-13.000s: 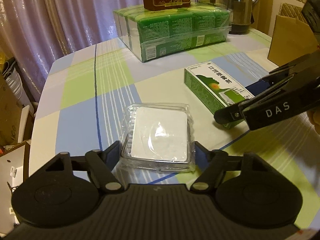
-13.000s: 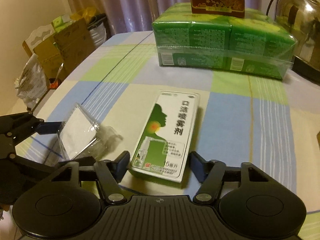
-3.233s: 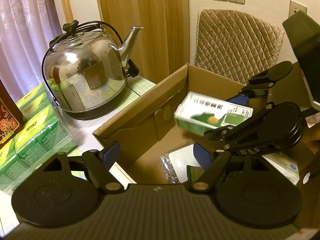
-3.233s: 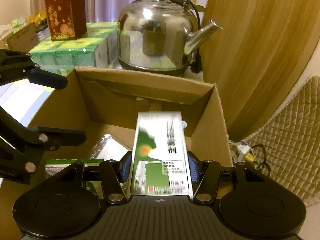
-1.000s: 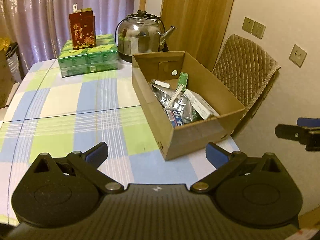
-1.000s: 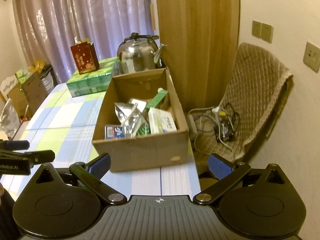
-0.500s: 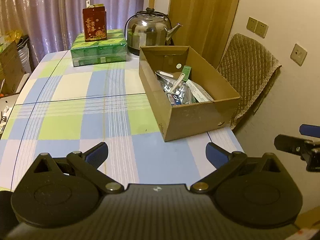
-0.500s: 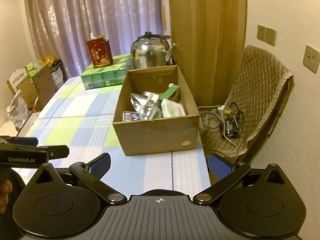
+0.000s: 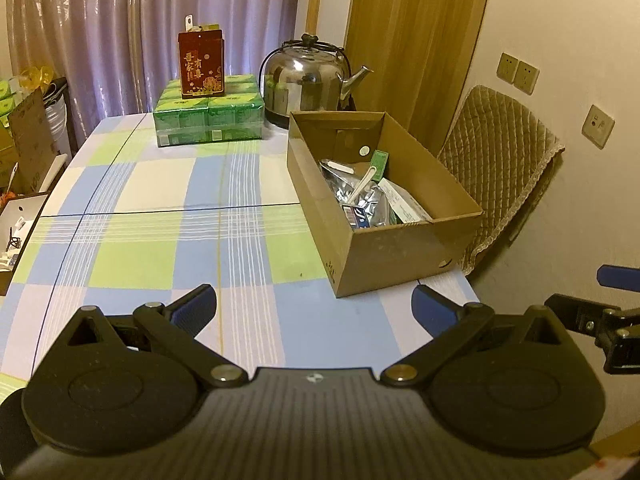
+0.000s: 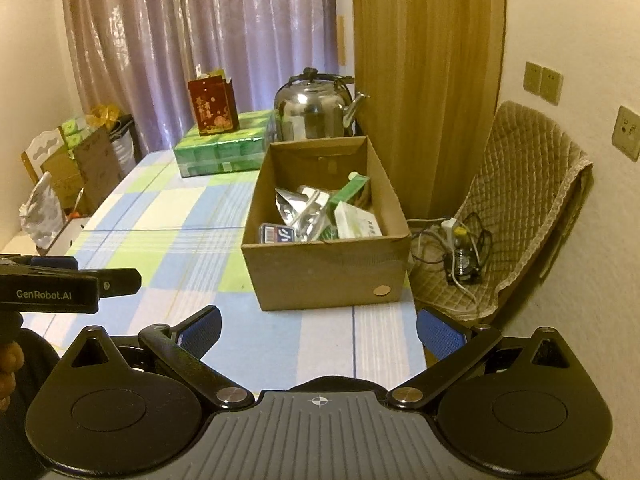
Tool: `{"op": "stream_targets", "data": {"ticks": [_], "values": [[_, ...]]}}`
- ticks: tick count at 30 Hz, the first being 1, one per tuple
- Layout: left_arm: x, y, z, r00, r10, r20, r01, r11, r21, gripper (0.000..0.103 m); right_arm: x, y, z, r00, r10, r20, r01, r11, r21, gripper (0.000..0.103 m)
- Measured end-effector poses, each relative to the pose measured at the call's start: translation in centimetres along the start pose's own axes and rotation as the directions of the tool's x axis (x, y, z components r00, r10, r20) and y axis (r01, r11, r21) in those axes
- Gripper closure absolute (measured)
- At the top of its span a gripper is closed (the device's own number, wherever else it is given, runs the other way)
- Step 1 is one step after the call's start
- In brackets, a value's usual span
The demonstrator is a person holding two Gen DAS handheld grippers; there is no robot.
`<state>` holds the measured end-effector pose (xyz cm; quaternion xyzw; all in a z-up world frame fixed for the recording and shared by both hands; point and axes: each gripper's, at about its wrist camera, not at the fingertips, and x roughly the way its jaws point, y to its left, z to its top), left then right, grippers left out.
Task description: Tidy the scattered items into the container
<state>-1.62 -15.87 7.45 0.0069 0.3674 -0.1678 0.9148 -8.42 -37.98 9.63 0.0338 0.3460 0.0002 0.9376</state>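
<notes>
**Both grippers wide open and empty, items sit in the box**

Left gripper (image 9: 314,306): jaws spread wide, blue pads far apart, nothing between them, touching nothing. It hovers over the near end of the checked tablecloth (image 9: 160,208). Right gripper (image 10: 318,328): same, fully spread, empty, above the near table edge.

From the left wrist view, the right gripper shows at 3 o'clock at the frame edge, off the table side. From the right wrist view, the left gripper body shows at 9 o'clock with part of a hand (image 10: 8,364) below it.

Cardboard box (image 9: 400,248) sits on the table at about 1 o'clock from the left gripper and 12 o'clock from the right gripper, well apart from both. Open top. Inside: silver foil pouches (image 10: 302,208), a white carton (image 10: 356,222) at the box's right side, a green carton (image 10: 350,188) leaning toward the far right, and a small blue-and-white pack (image 10: 276,234) against the near wall. Items overlap; exact count hard to tell.

Beyond the box, at 12 o'clock: steel kettle (image 9: 310,80) just behind the far wall of the box. At 11 o'clock: shrink-wrapped green packs (image 9: 208,114) with a dark red gift box (image 9: 200,64) upright on top. Quilted chair (image 10: 520,200) at 2 o'clock beside the table, cables and a power strip (image 10: 456,240) on its seat. Purple curtain (image 10: 200,40) at back.
</notes>
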Motion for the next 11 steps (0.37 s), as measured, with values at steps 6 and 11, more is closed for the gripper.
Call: {"op": "stream_targets", "data": {"ticks": [6, 11], "values": [[0.21, -0.09, 0.01, 1.0, 0.0, 0.001, 0.0, 1.0, 0.004, 0.001, 0.24, -0.23, 0.0, 1.0, -0.005, -0.003, 0.005, 1.0, 0.007, 0.002], [0.46, -0.1, -0.04, 1.0, -0.008, -0.004, 0.008, 1.0, 0.006, 0.001, 0.4, -0.3, -0.04, 1.0, -0.001, -0.005, 0.001, 1.0, 0.017, 0.002]]}}
